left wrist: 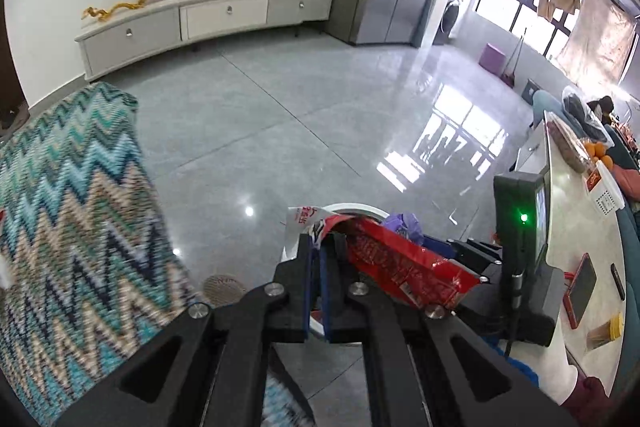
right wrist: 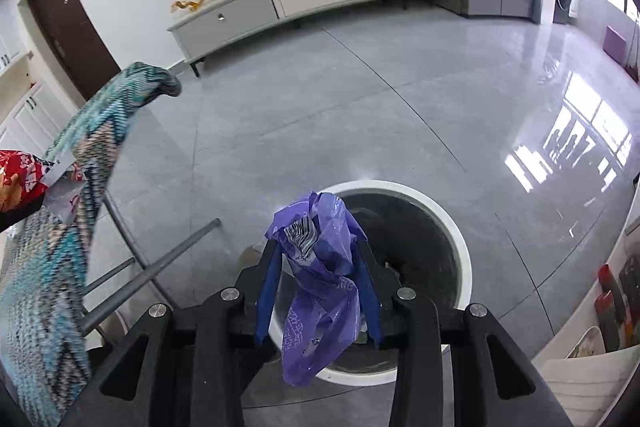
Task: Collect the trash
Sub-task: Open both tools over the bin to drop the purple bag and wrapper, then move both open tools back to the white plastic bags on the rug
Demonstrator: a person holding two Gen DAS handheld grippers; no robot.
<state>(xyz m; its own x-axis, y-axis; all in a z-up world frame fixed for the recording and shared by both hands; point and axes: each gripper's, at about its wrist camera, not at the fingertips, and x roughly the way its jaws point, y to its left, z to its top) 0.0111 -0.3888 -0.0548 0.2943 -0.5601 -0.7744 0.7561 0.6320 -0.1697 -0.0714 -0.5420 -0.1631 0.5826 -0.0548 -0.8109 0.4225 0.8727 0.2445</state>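
My left gripper [left wrist: 320, 247] is shut on a red snack wrapper [left wrist: 400, 263] with a white torn end, held above the white-rimmed round trash bin [left wrist: 356, 207]. My right gripper [right wrist: 318, 247] is shut on a crumpled purple plastic bag [right wrist: 320, 287], held over the bin [right wrist: 448, 223], whose dark inside shows below. In the left wrist view the purple bag [left wrist: 404, 225] and the right gripper's body [left wrist: 520, 251] lie just right of the wrapper. In the right wrist view the red wrapper [right wrist: 20, 179] shows at the far left edge.
A zigzag-patterned blanket [left wrist: 72, 227] hangs at the left, also in the right wrist view [right wrist: 52, 267], over metal chair bars [right wrist: 160, 267]. A white table [left wrist: 580, 267] with a red phone [left wrist: 580, 287] and oranges stands right. Grey tiled floor, TV cabinet [left wrist: 208, 19] far back.
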